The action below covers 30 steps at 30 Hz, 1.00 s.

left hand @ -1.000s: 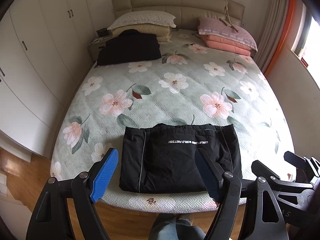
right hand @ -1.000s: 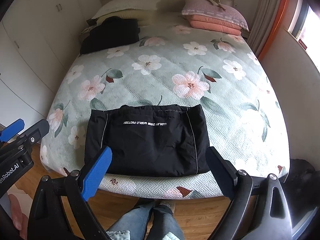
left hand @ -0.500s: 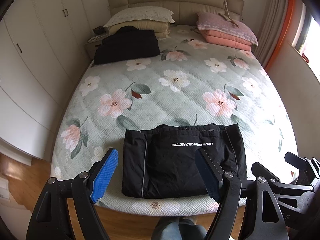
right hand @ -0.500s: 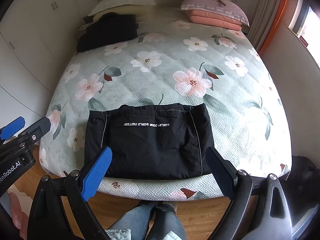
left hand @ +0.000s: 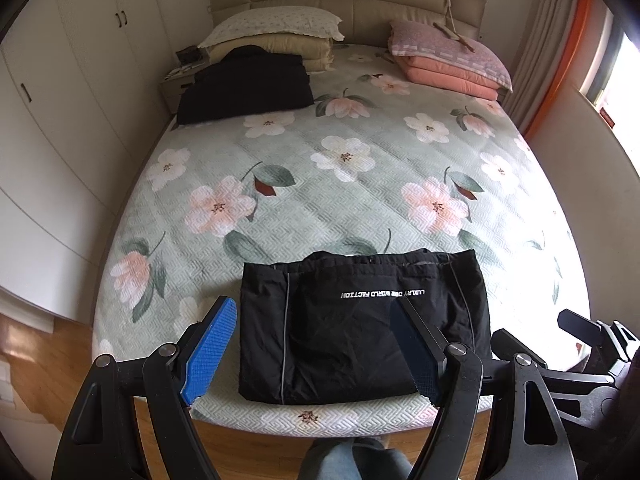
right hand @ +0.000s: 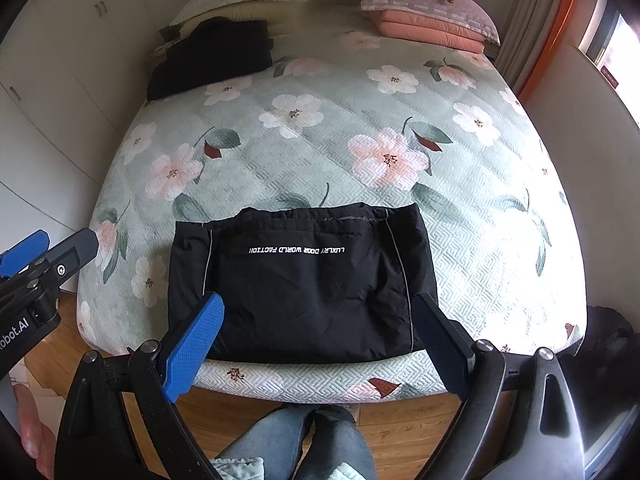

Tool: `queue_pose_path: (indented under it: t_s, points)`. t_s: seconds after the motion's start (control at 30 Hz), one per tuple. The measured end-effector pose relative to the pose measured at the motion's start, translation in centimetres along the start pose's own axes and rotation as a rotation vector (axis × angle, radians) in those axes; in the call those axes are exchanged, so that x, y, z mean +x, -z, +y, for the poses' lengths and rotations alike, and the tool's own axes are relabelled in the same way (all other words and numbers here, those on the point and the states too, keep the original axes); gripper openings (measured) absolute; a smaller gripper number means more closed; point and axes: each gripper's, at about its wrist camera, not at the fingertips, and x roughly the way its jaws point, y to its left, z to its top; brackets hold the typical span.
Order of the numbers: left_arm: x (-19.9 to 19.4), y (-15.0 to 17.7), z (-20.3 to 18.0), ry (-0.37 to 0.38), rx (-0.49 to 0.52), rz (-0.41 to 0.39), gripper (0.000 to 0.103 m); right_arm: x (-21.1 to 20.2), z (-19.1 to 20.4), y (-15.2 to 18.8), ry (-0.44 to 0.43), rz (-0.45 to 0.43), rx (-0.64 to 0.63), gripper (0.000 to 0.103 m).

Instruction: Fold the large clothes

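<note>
While we stand at the foot of the bed (left hand: 344,184), its green quilt with pink and white flowers fills most of both views, running from the near edge to the beige headboard (left hand: 348,4) at the far end. White wardrobes (left hand: 60,120) line the left wall, and a curtain (left hand: 536,52) hangs at the far right. On the far left of the bed a second dark garment (left hand: 248,84) lies just in front of a stack of cream pillows (left hand: 276,36); on the far right sit pink pillows (left hand: 452,64).

We see the folded black garment (right hand: 300,284) lying flat at the near edge of the bed, near the middle, with a line of white lettering across it and thin pale piping down each side.

Our left claw (left hand: 316,344) hangs released above the near edge, its blue pads spread wide apart and touching nothing. Our right claw (right hand: 320,340) is likewise released, pads wide apart over the garment's near edge, gripping nothing. Between them, below, our jeans (right hand: 296,444) show above the wooden floor (right hand: 400,420).
</note>
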Motion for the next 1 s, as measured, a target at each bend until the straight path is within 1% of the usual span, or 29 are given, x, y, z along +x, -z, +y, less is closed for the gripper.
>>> queue_pose_path:
  t_s: [0.2,0.53,0.77,1.0]
  points:
    - [0.8,-0.2,-0.1,-0.015,0.019,0.014,0.080,0.5,0.3,-0.2,0.001,0.007,0.000,0.096]
    - [1.2,-0.6,0.2,0.015,0.027,0.011,0.080,1.2,0.4,-0.4,-0.008,0.022,0.012,0.096]
    - [1.7,-0.7,0.7,-0.005,0.035,0.018,0.080,1.4,0.5,-0.6,-0.011,0.025,0.009,0.096]
    - [1.7,-1.0,1.0,-0.016,0.044,0.002,0.080,1.7,0.9,-0.8,-0.011,0.025,0.007,0.096]
